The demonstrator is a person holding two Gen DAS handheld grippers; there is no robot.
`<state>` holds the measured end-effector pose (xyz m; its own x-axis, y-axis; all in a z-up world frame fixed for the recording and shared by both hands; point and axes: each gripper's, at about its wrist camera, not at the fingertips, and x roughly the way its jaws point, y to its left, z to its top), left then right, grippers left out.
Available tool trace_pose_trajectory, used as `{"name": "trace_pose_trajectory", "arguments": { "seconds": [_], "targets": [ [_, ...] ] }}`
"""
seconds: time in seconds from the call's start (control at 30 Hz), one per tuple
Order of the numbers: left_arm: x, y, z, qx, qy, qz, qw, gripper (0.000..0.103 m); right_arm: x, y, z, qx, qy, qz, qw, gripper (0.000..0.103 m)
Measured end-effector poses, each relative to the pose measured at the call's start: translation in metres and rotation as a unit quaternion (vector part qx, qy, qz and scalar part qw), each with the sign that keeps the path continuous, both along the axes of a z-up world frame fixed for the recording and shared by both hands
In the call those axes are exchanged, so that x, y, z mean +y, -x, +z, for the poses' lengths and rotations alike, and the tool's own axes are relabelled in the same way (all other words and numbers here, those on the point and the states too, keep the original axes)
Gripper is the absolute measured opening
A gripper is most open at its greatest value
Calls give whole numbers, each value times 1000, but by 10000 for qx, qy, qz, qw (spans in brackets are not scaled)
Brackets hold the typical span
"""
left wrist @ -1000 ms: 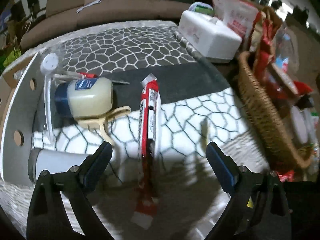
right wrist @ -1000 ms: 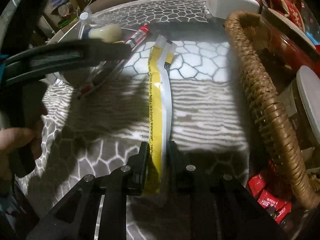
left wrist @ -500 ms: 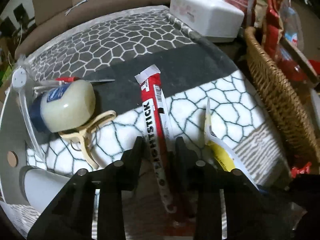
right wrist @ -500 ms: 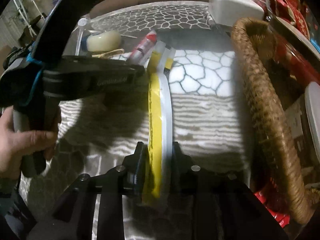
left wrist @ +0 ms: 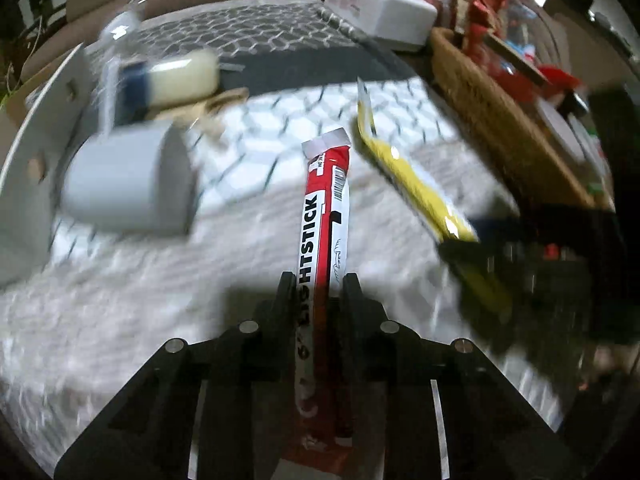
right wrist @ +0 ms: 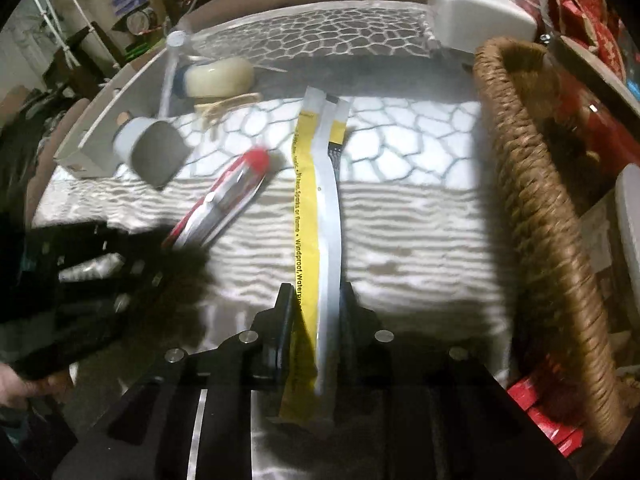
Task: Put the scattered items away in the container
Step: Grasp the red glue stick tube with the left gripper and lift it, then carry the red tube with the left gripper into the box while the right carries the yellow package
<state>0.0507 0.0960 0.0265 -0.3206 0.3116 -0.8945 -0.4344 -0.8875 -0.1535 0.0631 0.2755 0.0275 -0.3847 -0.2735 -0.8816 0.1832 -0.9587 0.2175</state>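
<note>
1. Two packets are already in hand: the left gripper (left wrist: 316, 286) has just been closing and now clamps its black jaws on the long red-and-white foil packet printed LIGHTSTICK (left wrist: 325, 216), which juts forward from between them.
2. Beside it, the right gripper (right wrist: 316, 300) is pinched on the long yellow-and-white flat packet (right wrist: 316, 216), its jaws having just opened a little and closed again; the packet runs straight ahead over the pale patterned blanket (right wrist: 400, 208).
3. Judging by this, the pick-up step looks finished for both packets, and carrying them to the container comes next.
4. Further out on the left sits a shallow grey open tray (right wrist: 102, 120), holding a grey cylinder (right wrist: 150, 148) on its side, a cream jar with a blue lid (right wrist: 218, 76) and a beige clip (right wrist: 224, 106).
5. That tray seems the likely container; the next move calls for swinging both packets leftward over its rim and releasing them clear of the cylinder.
6. On the right a brown woven wicker basket (right wrist: 532, 184), full of red wrappers, is the other candidate; which is meant cannot be told.
</note>
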Motion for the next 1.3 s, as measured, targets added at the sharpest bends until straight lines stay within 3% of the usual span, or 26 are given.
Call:
{"name": "trace_pose_trajectory", "arguments": {
  "seconds": [0.2, 0.3, 0.37, 0.4, 0.43, 0.47, 0.57, 0.67, 0.7, 0.73, 0.8, 0.9, 1.0, 1.03, 1.07, 1.13, 1.3],
  "targets": [
    [-68, -46, 4, -47, 44, 344, 9994, 22, -44, -15, -4, -152, 212, 473, 9985, 20],
    [-96, -62, 4, -103, -18, 463, 9989, 22, -69, -28, -5, -132, -78, 594, 9981, 25],
    [-108, -70, 6, -150, -73, 443, 9989, 29, -76, -31, -4, -59, -172, 516, 9985, 48],
    [-112, -70, 7, -140, -76, 479, 9987, 38, -78, -33, -3, -15, -133, 433, 9990, 69],
    [-115, -70, 8, -128, -88, 534, 9985, 68, -79, -33, -2, 36, -138, 347, 9993, 81],
    [-116, -69, 9, -99, -128, 591, 9981, 92, -80, -32, -2, 99, -194, 260, 9994, 81],
    [-108, -61, 9, 108, -85, 672, 9976, 94, -83, -22, -1, 291, -406, 169, 9986, 81],
    [-93, -57, 1, 279, 305, 614, 9973, 94, -80, -14, -4, 360, -459, 43, 9983, 80],
    [-88, -57, -3, 319, 399, 573, 9970, 94, -82, -11, -5, 392, -505, 34, 9979, 74],
    [-83, -59, -7, 388, 485, 535, 9966, 93, -84, -9, -7, 419, -591, 52, 9974, 58],
    [-82, -66, -11, 573, 606, 526, 9951, 93, -91, -7, -9, 523, -983, 120, 9937, 49],
    [-83, -72, -13, 775, 491, 670, 9935, 88, -94, -8, -8, 532, -1054, 205, 9928, 46],
    [-82, -74, -7, 881, 410, 740, 9925, 49, -88, -8, -6, 474, -731, 206, 9960, 21],
    [-83, -73, -5, 868, 386, 759, 9926, 27, -86, -8, -5, 436, -640, 189, 9968, 20],
    [-84, -70, -3, 782, 303, 790, 9933, 21, -84, -8, -5, 418, -552, 178, 9974, 19],
    [-90, -67, -2, 648, 167, 858, 9941, 18, -81, -9, -3, 353, -278, 139, 9989, 18],
    [-115, -59, 6, 154, -645, 1104, 9917, 16, -90, -20, 21, 556, 78, 215, 9982, 18]
  ]
}}
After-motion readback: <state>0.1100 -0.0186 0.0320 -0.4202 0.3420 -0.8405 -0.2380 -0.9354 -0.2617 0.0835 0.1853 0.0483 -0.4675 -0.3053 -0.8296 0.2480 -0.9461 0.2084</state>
